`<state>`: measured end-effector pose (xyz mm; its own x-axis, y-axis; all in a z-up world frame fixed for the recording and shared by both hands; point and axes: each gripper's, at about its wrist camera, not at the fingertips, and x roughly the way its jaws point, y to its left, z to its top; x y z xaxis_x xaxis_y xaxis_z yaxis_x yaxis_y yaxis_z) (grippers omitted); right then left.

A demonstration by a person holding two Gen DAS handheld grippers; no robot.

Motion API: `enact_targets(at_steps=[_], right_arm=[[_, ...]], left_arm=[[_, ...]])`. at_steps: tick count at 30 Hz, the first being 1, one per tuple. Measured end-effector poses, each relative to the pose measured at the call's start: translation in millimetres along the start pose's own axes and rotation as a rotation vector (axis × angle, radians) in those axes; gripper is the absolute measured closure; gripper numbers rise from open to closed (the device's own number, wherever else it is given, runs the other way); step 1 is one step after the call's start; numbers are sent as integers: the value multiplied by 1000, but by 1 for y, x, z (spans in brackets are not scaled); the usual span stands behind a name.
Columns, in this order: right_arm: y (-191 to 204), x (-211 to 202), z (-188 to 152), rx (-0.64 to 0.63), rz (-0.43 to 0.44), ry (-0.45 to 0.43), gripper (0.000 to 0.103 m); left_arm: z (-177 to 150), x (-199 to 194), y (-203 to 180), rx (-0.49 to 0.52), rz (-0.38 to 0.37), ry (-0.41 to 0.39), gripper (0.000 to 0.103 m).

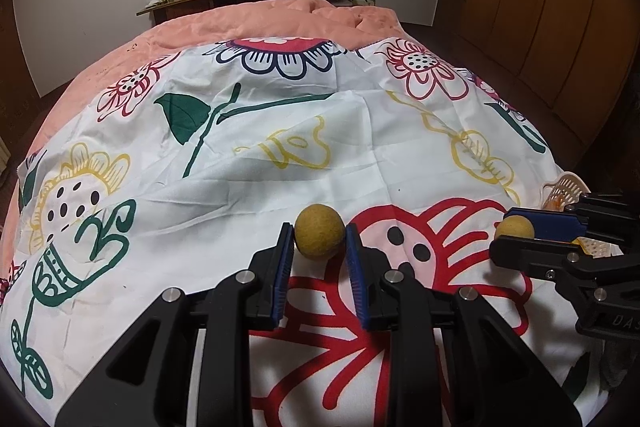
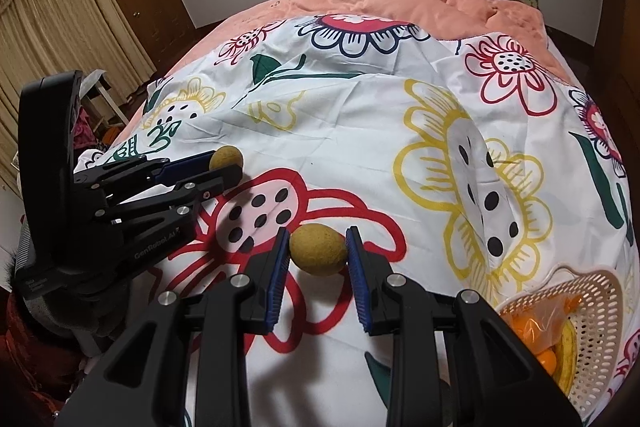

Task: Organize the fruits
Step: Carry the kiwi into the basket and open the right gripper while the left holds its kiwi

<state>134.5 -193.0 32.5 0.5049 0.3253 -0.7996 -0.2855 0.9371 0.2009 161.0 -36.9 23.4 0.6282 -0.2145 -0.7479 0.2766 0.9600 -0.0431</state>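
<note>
fruits: two round brown-yellow ones on the bed
bed (image 2: 360, 155): floral sheet, fruit near edge
basket (image 2: 600, 327): near right, oranges inside
left tongs (image 1: 320, 239): pinching left fruit (image 1: 319, 232)
right tongs (image 2: 318, 247): pinching right fruit (image 2: 318, 248)
step: both grasped
next: likely lift, carry to basket

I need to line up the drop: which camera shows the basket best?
The right wrist view: the perforated basket sits at lower right on the floral cloth, its rim and orange fruit inside visible. The left wrist view shows only a sliver of it, mostly hidden behind the right claw.
</note>
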Motion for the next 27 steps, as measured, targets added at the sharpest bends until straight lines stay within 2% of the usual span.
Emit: enact_targets(at_steps=[9, 18, 27], right_arm=[[-27, -23, -8, 76, -27, -34, 74], [-89, -55, -29, 215, -146, -62, 74], [-154, -72, -64, 377, -258, -57, 74]], left_arm=[[-4, -12, -13, 16, -32, -8, 76], [-6, -22, -27, 34, -58, -19, 76], [-7, -27, -43, 60, -77, -16, 76]])
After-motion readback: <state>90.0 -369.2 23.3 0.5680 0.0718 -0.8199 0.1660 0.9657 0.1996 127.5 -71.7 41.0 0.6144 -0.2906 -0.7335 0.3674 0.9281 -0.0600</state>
